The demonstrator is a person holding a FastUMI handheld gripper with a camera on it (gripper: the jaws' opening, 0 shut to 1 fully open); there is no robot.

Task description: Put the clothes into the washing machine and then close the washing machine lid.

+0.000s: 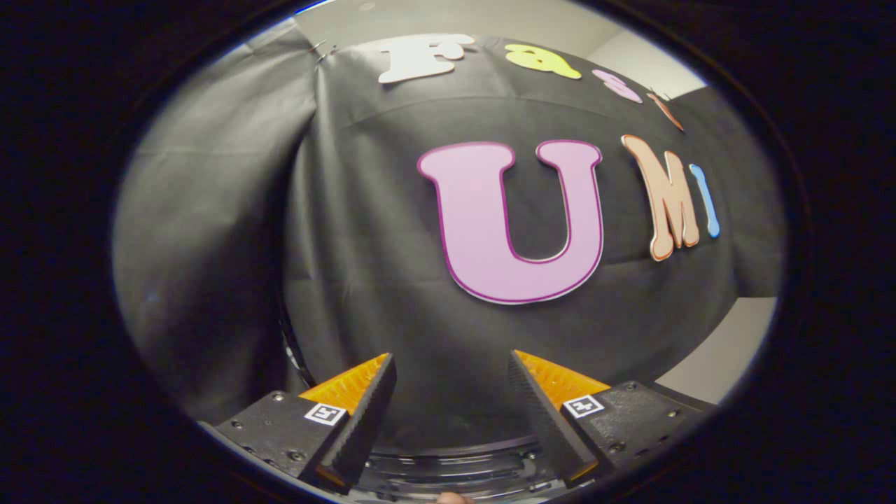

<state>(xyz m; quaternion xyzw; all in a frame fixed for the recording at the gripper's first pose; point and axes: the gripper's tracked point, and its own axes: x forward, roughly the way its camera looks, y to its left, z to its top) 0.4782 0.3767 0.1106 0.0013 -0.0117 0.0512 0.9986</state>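
The tool point(451, 392) stood with its two fingers point(364, 413) spread apart and nothing between them, released and carrying no garment. It pointed at the black cloth wall point(364, 231) of the booth, which hung just beyond the fingertips and ran on across everything ahead of them.

Below the fingers, close under the tool, a dark curved rim with stacked rings point(448, 465) crossed from one finger to the other. This may have been the mouth or lid edge of the washing machine, but too little of it showed to be sure, and whether it was open or closed could not be told. What lay inside it, if anything, was hidden.

No clothes could be made out ahead of the tool or between its fingers, so where they lay could not be told. A sliver of a pale worktop or floor point(721, 350) showed beyond the right finger, past the hem of the cloth.

As a judgement, the progress was unclear: the empty tool fitted either a start, with the clothes not yet picked up, or a pause after a drop. The closing of the lid could not be confirmed as done.
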